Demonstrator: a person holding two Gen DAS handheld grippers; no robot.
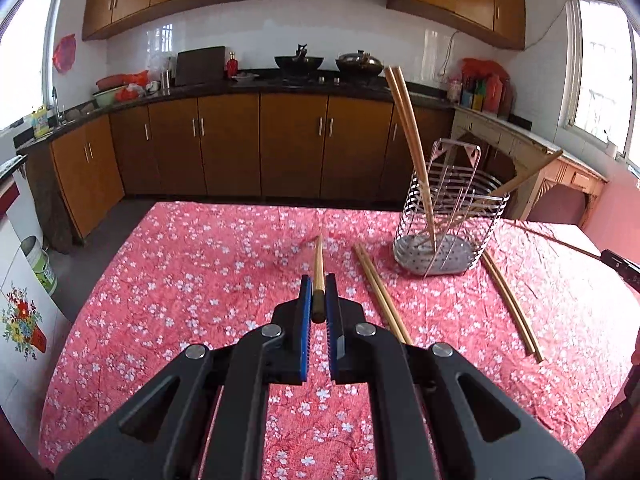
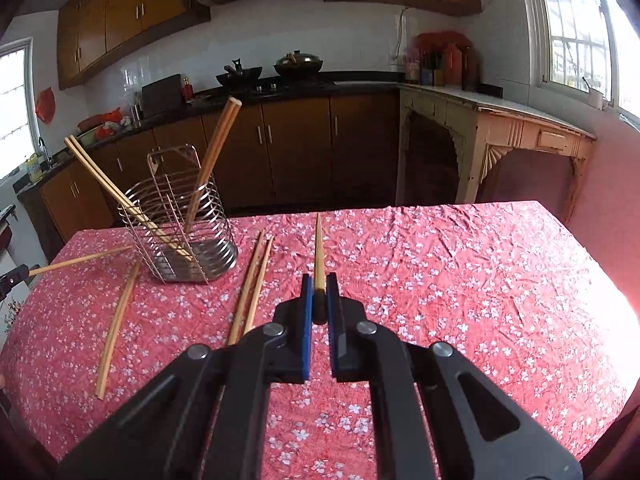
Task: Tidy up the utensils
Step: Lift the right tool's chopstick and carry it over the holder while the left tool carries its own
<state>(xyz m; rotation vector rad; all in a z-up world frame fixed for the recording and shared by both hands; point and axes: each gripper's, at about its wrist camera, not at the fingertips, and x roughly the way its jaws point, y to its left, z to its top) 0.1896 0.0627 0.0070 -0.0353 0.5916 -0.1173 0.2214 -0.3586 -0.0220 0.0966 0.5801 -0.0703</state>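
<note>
Floral cloth — wire caddy, slim wooden chopsticks.

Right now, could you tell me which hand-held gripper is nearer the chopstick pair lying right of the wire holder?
Right. The right hand-held gripper is just right of that chopstick pair; the left hand-held gripper is beyond the wire holder.

The surface wears a red cloth printed all over with small white blossoms. On it stands a shiny silver wire utensil basket holding pale tan wooden chopsticks, and more chopsticks of the same tan lie on the cloth. Each black hand-held gripper has bright blue finger pads and holds a tan chopstick with a dark brown end.
</note>
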